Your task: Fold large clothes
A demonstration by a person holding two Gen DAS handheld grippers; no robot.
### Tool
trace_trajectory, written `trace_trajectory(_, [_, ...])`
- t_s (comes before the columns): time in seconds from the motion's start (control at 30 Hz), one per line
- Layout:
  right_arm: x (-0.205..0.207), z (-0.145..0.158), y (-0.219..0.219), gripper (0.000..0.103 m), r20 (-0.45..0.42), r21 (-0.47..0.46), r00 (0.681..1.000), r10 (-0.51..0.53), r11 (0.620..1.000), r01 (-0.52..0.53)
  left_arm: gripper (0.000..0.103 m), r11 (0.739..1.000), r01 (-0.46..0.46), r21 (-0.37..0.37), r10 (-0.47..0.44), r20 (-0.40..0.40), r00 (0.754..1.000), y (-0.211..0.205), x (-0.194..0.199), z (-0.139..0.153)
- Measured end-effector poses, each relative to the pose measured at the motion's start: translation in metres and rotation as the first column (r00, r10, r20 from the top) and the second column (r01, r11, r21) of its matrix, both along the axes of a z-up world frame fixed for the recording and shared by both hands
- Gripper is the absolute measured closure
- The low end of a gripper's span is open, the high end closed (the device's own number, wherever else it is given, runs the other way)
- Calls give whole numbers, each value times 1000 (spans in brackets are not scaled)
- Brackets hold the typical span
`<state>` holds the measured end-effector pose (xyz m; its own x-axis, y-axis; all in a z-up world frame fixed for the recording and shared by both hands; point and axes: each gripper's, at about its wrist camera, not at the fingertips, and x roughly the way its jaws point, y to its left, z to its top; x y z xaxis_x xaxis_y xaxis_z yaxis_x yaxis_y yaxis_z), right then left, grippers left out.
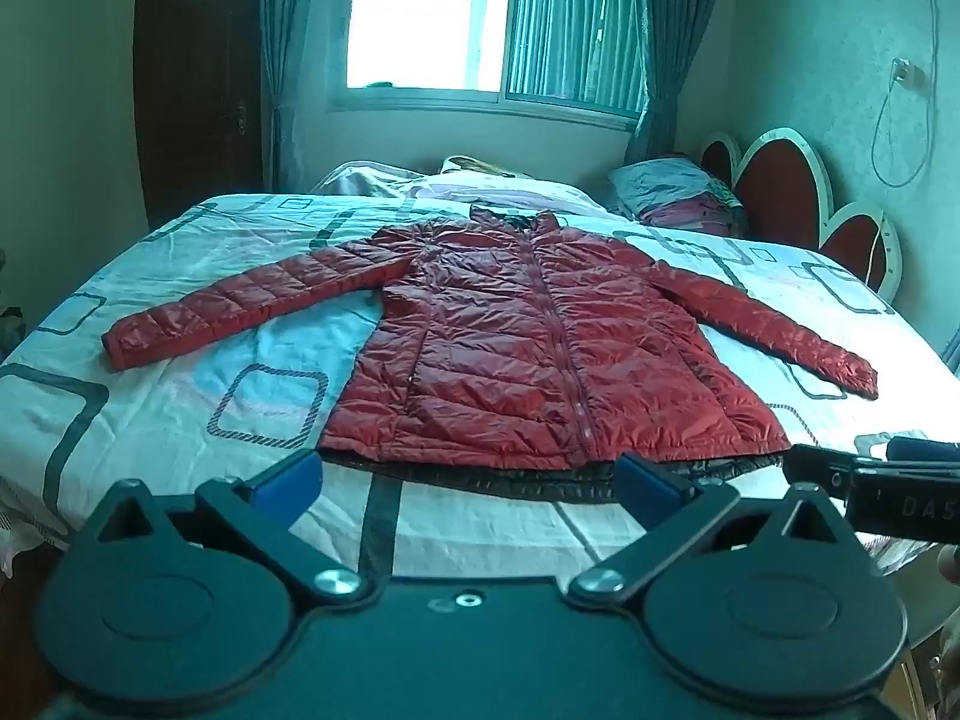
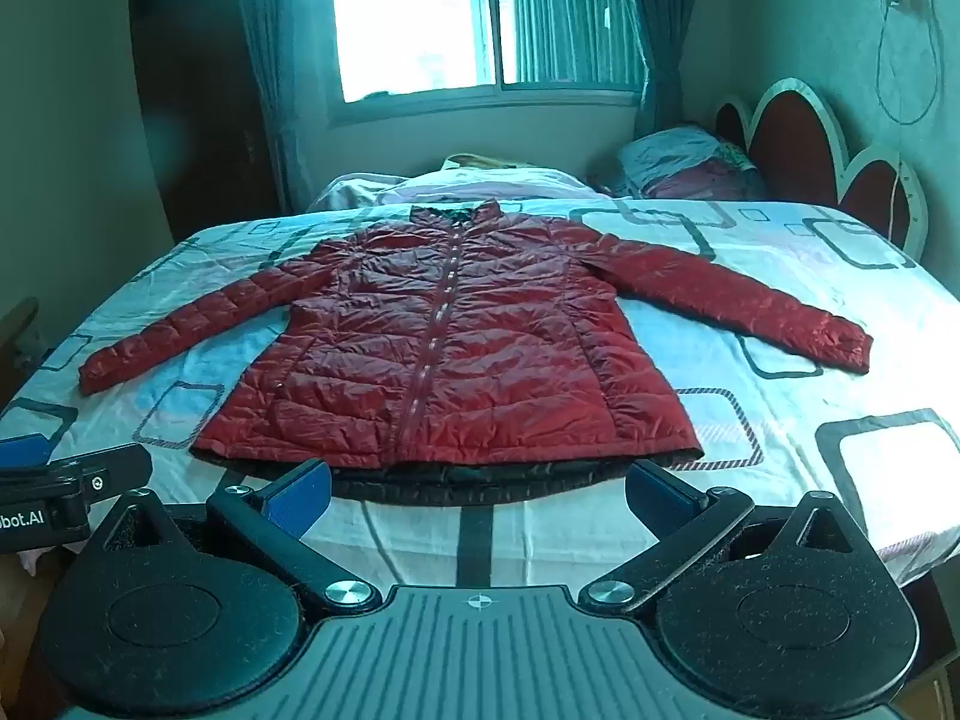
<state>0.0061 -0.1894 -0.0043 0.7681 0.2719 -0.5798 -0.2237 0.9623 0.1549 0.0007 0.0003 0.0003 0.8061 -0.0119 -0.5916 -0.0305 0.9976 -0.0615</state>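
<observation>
Both tools, left tool (image 1: 468, 483) and right tool (image 2: 477, 489), are spread empty; at 12 o'clock, red jacket (image 2: 444, 348) is laid flat on bed (image 2: 870, 462), nothing folded yet.

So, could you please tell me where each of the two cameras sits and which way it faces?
Left wrist view: on the left gripper at the bed's near edge, tilted down at the red jacket; its blue fingers stand open, the right gripper at the right edge.
Right wrist view: on the right gripper, facing likewise; open fingers, the left gripper at left.
Shared: jacket, patterned bed, window, headboard.
</observation>
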Motion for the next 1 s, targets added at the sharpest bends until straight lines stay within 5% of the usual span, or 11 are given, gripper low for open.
trace_trajectory(1.0, [7, -4, 8, 0, 2, -9, 1000, 13, 1000, -13, 0, 1000, 5, 16, -5, -1, 1000, 3, 7, 1])
